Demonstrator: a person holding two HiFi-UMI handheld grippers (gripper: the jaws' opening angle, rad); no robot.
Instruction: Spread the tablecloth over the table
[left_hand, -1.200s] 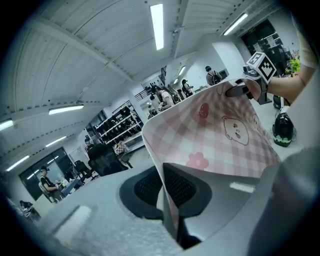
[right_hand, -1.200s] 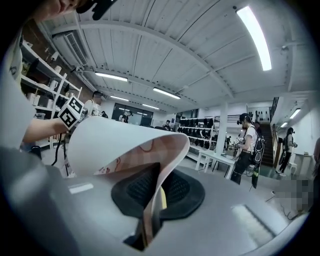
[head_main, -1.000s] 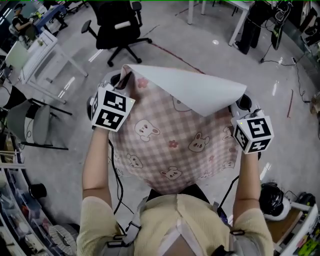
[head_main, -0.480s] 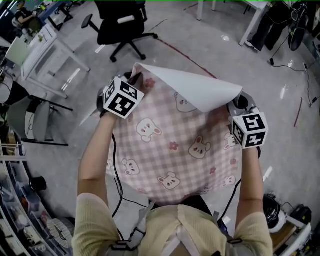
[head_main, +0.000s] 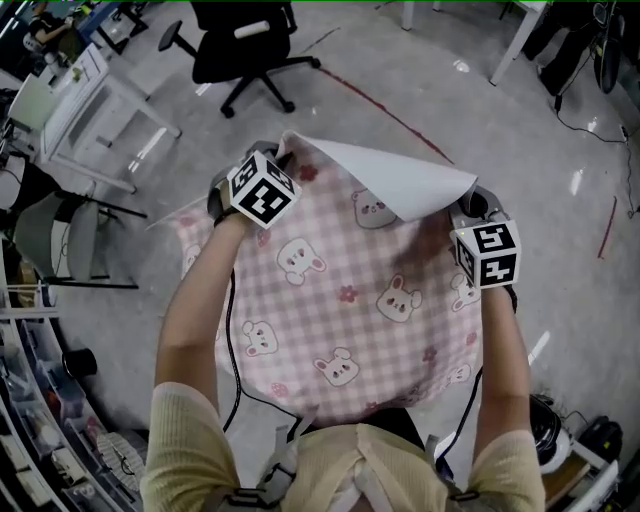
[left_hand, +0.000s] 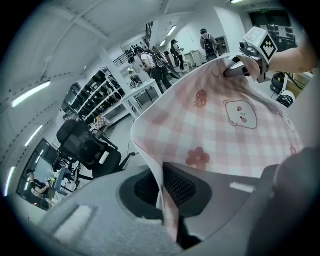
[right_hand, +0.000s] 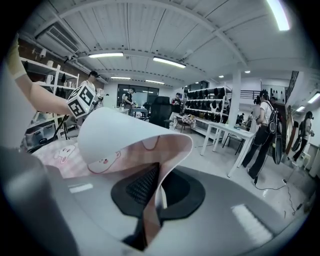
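The left tongs (left_hand: 167, 200) and right tongs (right_hand: 150, 200), clenched on tablecloth (head_main: 350, 300), have sunk lower

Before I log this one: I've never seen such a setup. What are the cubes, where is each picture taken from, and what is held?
No robot here: a person holds tongs in each hand. The patterned cubes are part of the tongs. The head view comes from a camera on the person's head, looking steeply down; the other two come from cameras riding on the tongs, looking along their jaws. The left tongs and right tongs each pinch a corner of a pink checked tablecloth printed with cartoon animals, held in the air between them. Its far edge curls over, showing the white underside. No table shows beneath it, only grey floor, with an office chair beyond.
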